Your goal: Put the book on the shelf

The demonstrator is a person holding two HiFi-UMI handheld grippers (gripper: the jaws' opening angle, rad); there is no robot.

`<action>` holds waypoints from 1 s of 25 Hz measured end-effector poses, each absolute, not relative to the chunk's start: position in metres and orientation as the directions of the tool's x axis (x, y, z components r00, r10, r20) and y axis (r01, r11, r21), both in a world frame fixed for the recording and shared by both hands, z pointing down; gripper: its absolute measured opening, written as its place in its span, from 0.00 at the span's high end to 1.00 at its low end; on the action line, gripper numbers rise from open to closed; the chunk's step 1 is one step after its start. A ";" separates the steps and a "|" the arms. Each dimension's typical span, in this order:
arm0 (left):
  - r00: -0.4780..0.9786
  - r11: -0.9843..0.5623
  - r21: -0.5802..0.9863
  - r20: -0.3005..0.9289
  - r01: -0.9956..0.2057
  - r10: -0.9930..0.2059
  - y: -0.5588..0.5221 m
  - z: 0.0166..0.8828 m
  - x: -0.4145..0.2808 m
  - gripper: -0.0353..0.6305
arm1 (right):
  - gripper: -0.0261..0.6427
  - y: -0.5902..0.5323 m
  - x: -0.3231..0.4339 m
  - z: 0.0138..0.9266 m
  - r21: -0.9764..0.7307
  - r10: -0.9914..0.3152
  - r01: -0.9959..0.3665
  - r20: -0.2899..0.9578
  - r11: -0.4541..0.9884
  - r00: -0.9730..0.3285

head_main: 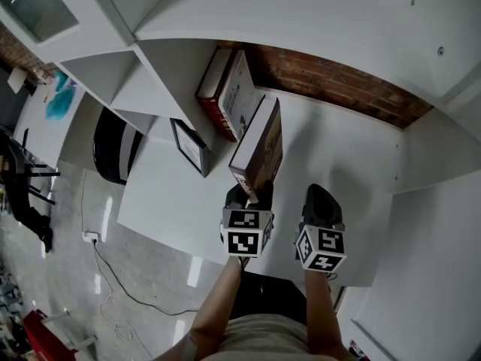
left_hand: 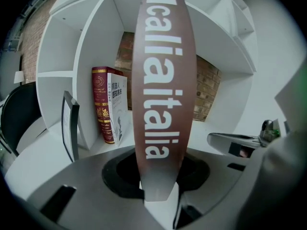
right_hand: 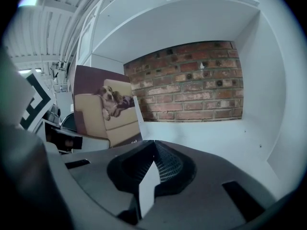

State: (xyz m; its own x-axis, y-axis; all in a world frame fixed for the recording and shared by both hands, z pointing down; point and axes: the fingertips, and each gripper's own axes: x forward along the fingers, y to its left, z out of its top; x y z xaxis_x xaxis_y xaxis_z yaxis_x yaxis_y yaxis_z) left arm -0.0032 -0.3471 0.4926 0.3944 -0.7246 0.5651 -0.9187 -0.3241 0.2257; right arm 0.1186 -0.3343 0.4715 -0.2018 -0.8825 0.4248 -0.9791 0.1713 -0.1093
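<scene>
The left hand-held gripper (left_hand: 158, 186) is clamping the tall brown hardcover book (head_main: 259, 145) low; tilting, it may be knocking the dark red hardcover book (left_hand: 100, 104) ahead; the right hand-held gripper (right_hand: 154, 143) is hovering closed, empty

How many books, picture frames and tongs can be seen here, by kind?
Books: 3 (brown book in the left tongs, red book, white book)
Frames: 1 (picture frame)
Tongs: 2 (left tongs, right tongs)
Total: 6
</scene>
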 end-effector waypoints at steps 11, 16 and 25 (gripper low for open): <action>0.390 -0.322 0.223 0.593 -0.920 -0.705 -0.370 0.523 -0.007 0.73 | 0.94 -0.349 0.113 0.488 -0.096 -0.869 -0.982 0.459 0.160 -0.186; 0.383 -0.316 0.219 0.605 -0.923 -0.698 -0.383 0.537 -0.007 0.73 | 0.94 -0.353 0.113 0.497 -0.097 -0.861 -0.984 0.477 0.150 -0.178; 0.364 -0.288 0.224 0.615 -0.931 -0.699 -0.409 0.550 -0.008 0.73 | 0.94 -0.362 0.117 0.507 -0.086 -0.851 -0.987 0.500 0.138 -0.162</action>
